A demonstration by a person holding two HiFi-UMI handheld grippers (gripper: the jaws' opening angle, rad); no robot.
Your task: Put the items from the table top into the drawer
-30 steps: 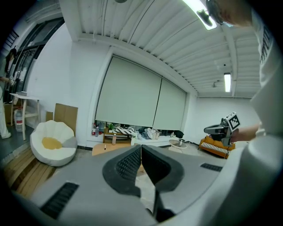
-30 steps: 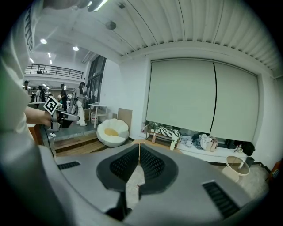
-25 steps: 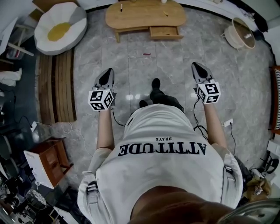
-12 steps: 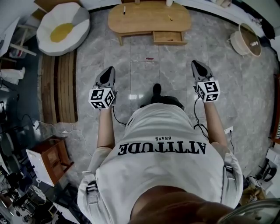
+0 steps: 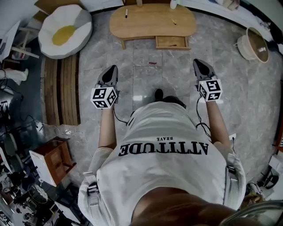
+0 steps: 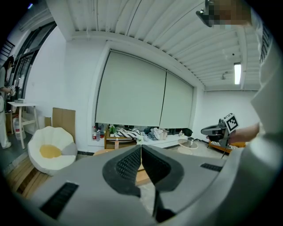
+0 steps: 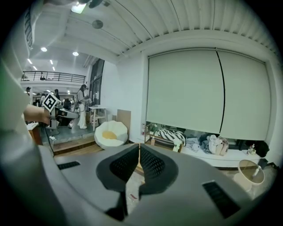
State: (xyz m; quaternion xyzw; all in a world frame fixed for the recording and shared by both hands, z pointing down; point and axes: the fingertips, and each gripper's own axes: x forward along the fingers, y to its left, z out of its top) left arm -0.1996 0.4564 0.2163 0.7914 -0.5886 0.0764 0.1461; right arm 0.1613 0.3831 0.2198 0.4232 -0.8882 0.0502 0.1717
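Left gripper [image 5: 111,71] and right gripper [image 5: 199,65], jaws pressed together on nothing, point across the floor [image 5: 146,79]. Well ahead, a pen [image 5: 126,13] and a yellow item [image 5: 174,21] lie on the table [image 5: 150,24], its drawer [image 5: 171,42] open.

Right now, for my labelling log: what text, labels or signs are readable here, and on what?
"ATTITUDE": on the person's white shirt, upside down in the head view.
"BRAVE": smaller, on the same shirt.
Cubes on left gripper and right gripper: square markers, no words.
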